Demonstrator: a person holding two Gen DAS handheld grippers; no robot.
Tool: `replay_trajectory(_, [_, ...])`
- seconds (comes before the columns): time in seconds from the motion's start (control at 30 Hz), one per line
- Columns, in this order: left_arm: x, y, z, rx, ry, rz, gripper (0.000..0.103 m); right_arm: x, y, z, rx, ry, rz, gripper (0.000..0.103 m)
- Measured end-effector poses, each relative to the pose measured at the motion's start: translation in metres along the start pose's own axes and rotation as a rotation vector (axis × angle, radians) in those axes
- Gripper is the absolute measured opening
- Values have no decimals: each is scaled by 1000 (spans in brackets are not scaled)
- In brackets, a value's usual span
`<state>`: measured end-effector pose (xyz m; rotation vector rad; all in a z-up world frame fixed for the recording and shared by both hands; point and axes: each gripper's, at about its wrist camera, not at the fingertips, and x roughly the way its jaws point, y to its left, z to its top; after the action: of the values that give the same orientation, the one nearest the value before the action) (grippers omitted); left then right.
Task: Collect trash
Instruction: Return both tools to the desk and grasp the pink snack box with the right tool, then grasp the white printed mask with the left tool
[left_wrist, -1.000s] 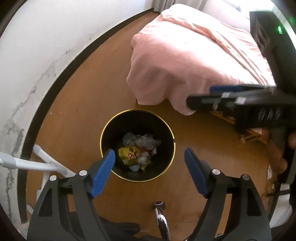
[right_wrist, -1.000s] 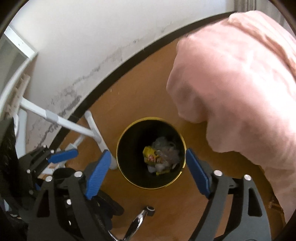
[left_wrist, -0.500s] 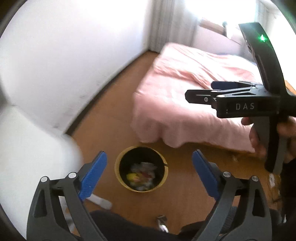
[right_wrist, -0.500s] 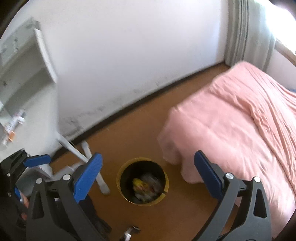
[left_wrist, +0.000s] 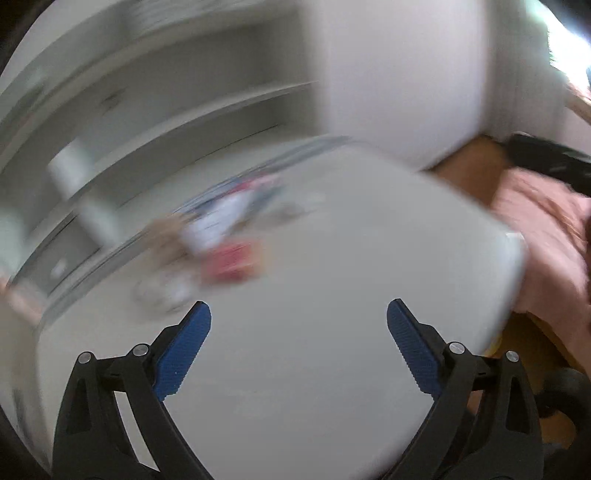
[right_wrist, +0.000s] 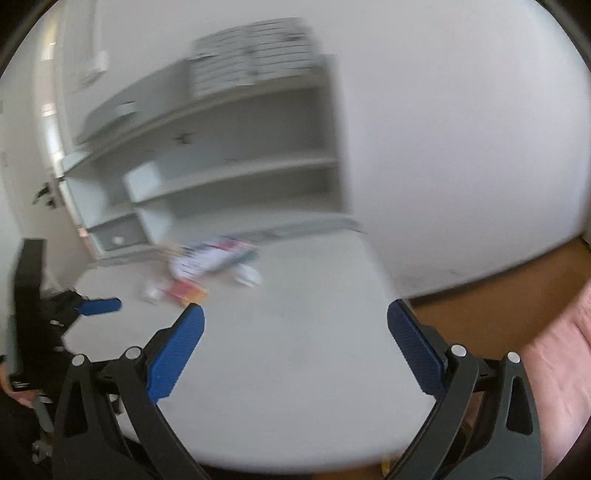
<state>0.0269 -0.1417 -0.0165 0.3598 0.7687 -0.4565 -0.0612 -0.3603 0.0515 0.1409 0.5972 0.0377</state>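
White counter fills view now, bin gone; your left tongs and right tongs gape wide, empty.

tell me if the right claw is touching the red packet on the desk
Apart. The right wrist view shows the right claw open, with bare white desk between its blue fingers; the red packet lies beyond the left fingertip.

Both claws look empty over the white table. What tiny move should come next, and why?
Probably ease the left claw forward toward the blurry red wrapper lying on the white table. Both it and the right claw stand open and hold nothing, and the small heap of litter lies just ahead of them. The pictures are smeared, so what each piece is can't be told.
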Motion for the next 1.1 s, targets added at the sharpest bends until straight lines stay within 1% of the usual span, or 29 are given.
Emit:
replay_trajectory(0.07, [6,41,-9,-56,10,70,93,24,29,11,-30,1,30,96])
replay_trajectory(0.1, [11,58,-10,-79,18,92,93,44,45,16,-56,42,22,96])
replay_trajectory(0.13, [18,74,-11,-117,33,100,93,66,57,21,-76,104,38,96])
replay_trajectory(0.17, [22,94,-14,-162,53,88,93,84,63,23,-82,155,72,96])
replay_trajectory(0.2, [33,112,-15,-226,80,50,93,111,70,25,-75,226,122,96])
replay_trajectory(0.23, [41,125,-15,-287,96,15,93,127,71,25,-78,266,163,96])
replay_trajectory(0.27, [46,133,-15,-331,105,1,93,141,75,24,-89,300,199,96])
replay_trajectory(0.3, [53,138,-12,-343,107,13,93,164,82,22,-128,350,237,96])
replay_trajectory(0.37, [65,137,-4,-312,109,35,93,185,94,17,-187,377,254,96])
replay_trajectory(0.47, [79,135,3,-291,126,29,93,203,109,8,-306,391,274,96])
replay_trajectory(0.5, [81,138,3,-301,130,28,93,209,118,5,-373,400,294,96])
replay_trajectory(0.53, [84,142,3,-314,131,25,93,215,122,4,-405,407,296,96])
replay_trajectory(0.6, [84,149,1,-314,134,17,93,224,133,0,-473,433,327,96])
replay_trajectory(0.67, [85,153,-1,-310,133,22,93,230,139,-1,-502,449,341,94])
replay_trajectory(0.73, [87,156,-3,-307,144,21,93,238,144,-2,-526,469,354,87])
replay_trajectory(0.77, [89,157,-4,-308,151,16,93,241,146,-3,-532,478,358,82])
replay_trajectory(0.83, [95,158,-5,-315,170,6,93,246,149,-2,-550,481,358,77])
replay_trajectory(0.87, [98,158,-5,-318,174,6,93,247,150,-2,-561,473,352,72])
replay_trajectory(0.93, [101,156,-4,-318,178,7,93,246,153,1,-570,467,359,57])
replay_trajectory(0.97, [103,155,-3,-318,178,8,93,244,153,1,-571,464,362,51])
replay_trajectory(1.1, [109,148,4,-303,178,12,93,240,151,-4,-573,476,371,50])
